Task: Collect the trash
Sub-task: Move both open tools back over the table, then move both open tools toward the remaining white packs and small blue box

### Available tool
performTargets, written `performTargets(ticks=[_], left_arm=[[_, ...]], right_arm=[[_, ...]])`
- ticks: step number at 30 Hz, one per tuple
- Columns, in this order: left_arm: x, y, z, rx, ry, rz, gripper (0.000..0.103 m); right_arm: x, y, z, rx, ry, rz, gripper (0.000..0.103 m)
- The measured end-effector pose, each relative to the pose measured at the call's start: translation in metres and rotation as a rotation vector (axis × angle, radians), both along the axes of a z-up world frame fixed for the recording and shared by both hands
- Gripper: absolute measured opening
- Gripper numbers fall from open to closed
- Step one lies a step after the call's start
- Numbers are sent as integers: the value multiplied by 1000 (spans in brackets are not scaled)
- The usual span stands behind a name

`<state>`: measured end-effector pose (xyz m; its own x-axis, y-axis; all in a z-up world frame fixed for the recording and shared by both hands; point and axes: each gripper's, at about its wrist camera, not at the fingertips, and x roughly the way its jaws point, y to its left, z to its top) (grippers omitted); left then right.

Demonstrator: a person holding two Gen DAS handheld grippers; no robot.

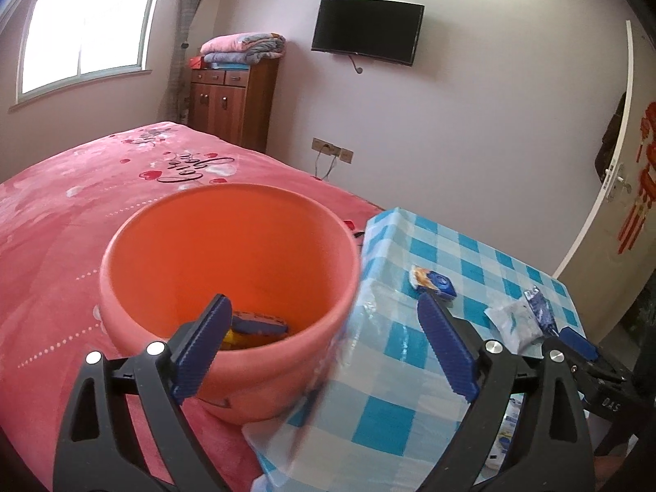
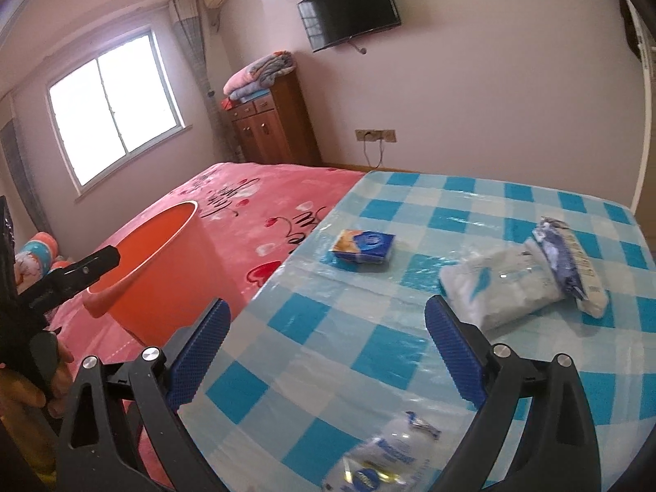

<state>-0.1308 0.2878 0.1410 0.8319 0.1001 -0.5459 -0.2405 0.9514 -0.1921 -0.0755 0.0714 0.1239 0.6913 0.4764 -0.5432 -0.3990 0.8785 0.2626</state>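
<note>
An orange bin [image 1: 229, 270] sits on the pink bed, with blue and yellow wrappers [image 1: 258, 326] lying in its bottom. My left gripper [image 1: 324, 348] hangs open over the bin's near rim, nothing between its fingers. On the blue checked table [image 2: 369, 348] lie a blue and orange packet [image 2: 363, 246], a white wrapper [image 2: 498, 287], a blue and white packet [image 2: 570, 266] and a clear crumpled wrapper [image 2: 385, 455]. My right gripper [image 2: 326, 348] is open above the table, with the clear wrapper just below it. The orange bin [image 2: 164, 270] stands to its left.
The pink bedspread [image 1: 82, 205] fills the left side. A wooden cabinet [image 1: 233, 102] with folded blankets stands against the far wall, and a television [image 1: 367, 30] hangs above. A white door [image 1: 615, 205] is at the right. A hand [image 2: 24, 393] holds the left gripper's handle.
</note>
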Motion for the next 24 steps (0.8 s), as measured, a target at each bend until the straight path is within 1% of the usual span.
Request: performTargets(ticks=[5,15,24], left_arm=[[0,-15,1,5,3,-24,93],[3,-47,0,26,22,-76,93],[7,-71,-5,39,48,-103,93]], right_arm=[[-5,-18,-1,3,-23,-40,96],[-8,-48,-11,26,-23,-83,96],[-8,-77,-21,52,-18,-118,96]])
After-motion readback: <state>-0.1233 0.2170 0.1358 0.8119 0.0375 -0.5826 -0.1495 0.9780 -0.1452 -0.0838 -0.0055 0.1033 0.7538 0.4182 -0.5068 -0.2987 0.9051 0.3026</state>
